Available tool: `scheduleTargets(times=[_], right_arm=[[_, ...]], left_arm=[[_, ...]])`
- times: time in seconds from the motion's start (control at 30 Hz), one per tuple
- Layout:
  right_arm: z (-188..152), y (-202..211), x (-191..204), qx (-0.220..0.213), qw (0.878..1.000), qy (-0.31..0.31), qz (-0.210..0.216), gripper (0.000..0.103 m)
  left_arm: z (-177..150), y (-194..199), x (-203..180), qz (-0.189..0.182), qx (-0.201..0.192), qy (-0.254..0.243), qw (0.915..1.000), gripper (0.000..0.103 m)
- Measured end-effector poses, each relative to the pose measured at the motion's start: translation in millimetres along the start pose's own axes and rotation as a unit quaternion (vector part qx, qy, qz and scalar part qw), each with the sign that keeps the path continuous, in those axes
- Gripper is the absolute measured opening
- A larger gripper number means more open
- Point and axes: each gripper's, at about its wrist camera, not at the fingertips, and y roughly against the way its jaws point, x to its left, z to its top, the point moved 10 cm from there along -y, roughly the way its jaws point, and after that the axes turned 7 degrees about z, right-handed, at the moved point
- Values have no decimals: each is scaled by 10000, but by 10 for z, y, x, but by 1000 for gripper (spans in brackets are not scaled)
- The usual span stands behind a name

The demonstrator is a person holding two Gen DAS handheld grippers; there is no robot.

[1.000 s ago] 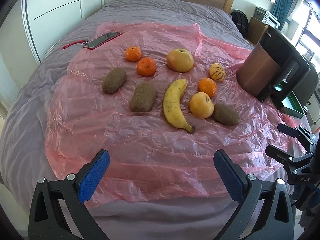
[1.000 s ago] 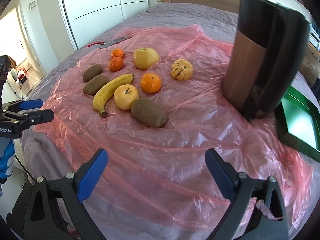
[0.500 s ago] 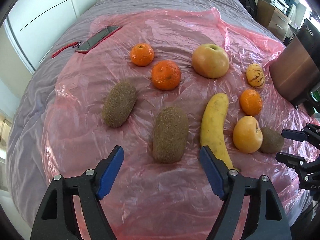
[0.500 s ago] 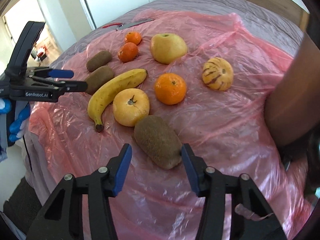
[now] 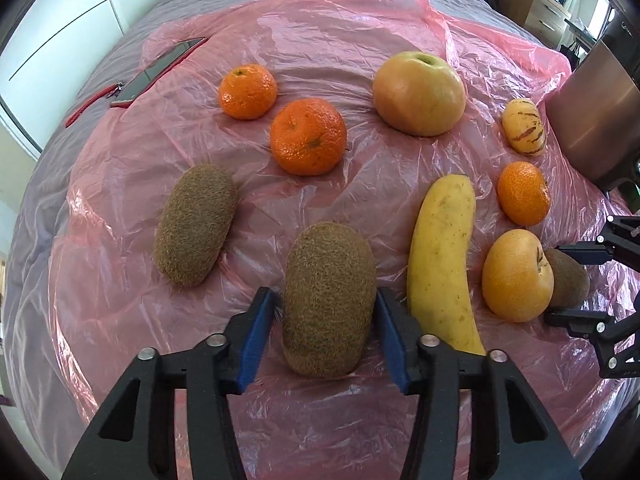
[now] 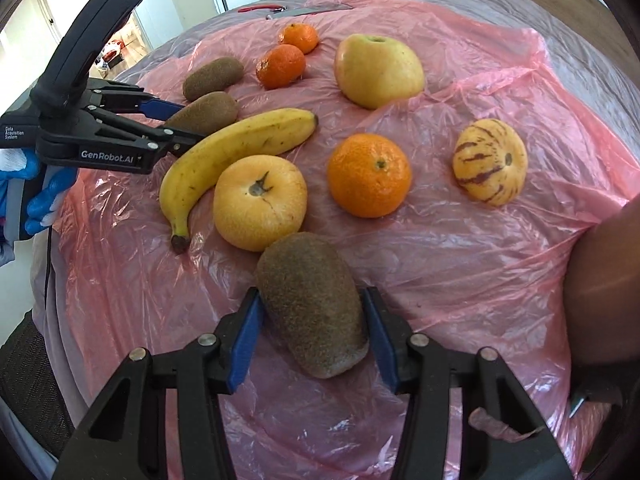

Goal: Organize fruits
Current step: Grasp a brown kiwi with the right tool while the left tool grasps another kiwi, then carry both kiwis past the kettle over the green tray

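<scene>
On the bed's pink plastic sheet (image 5: 360,40), I had just closed my left hand-held gripper (image 5: 326,322) onto one kiwi (image 5: 328,300) and my right hand-held gripper (image 6: 312,322) onto another kiwi (image 6: 312,304); both seemed ready to lift, the banana (image 5: 444,256) just right of the left one.

We see the fruits lying on a pink plastic sheet (image 5: 352,36). Toward its near edge a fuzzy brown kiwi (image 5: 328,300) lies on its side, just beside a yellow banana (image 5: 442,248) that lies lengthwise. A second kiwi (image 5: 196,224) lies toward the left edge. Two mandarins (image 5: 308,142) sit near the middle, a large yellowish apple (image 5: 418,94) behind them. Toward the right edge are a striped yellow fruit (image 5: 524,127), a third mandarin (image 5: 523,193), a yellow-orange round fruit (image 5: 516,276) and, touching it, a third kiwi (image 6: 314,304).
</scene>
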Motion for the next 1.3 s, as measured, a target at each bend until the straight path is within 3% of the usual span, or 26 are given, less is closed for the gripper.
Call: scheduleTargets(times=[0.03, 0.33, 0.63, 0.83, 1.1, 1.3], right_arm=[[-2, -17, 5, 10, 10000, 16, -4, 20], [22, 28, 6, -143, 9998, -138, -87, 15], [-15, 435, 79, -631, 9963, -532, -237, 11], [-98, 717, 194, -957, 9923, -738, -253, 10], [-364, 1019, 354, -1249, 9868, -984, -302, 10], [-743, 1325, 194, -1503, 9768, -1458, -457, 10]], left_arm=[[5, -8, -11, -31, 1, 3, 10000, 37], [22, 48, 0, 187, -269, 51, 9994, 36], [-47, 468, 199, 170, -602, 608, 9962, 36], [-151, 754, 183, 80, -758, 698, 9946, 36], [-330, 1130, -166, -303, -896, 625, 9936, 36], [-405, 1381, -681, -655, -946, 326, 9928, 36]])
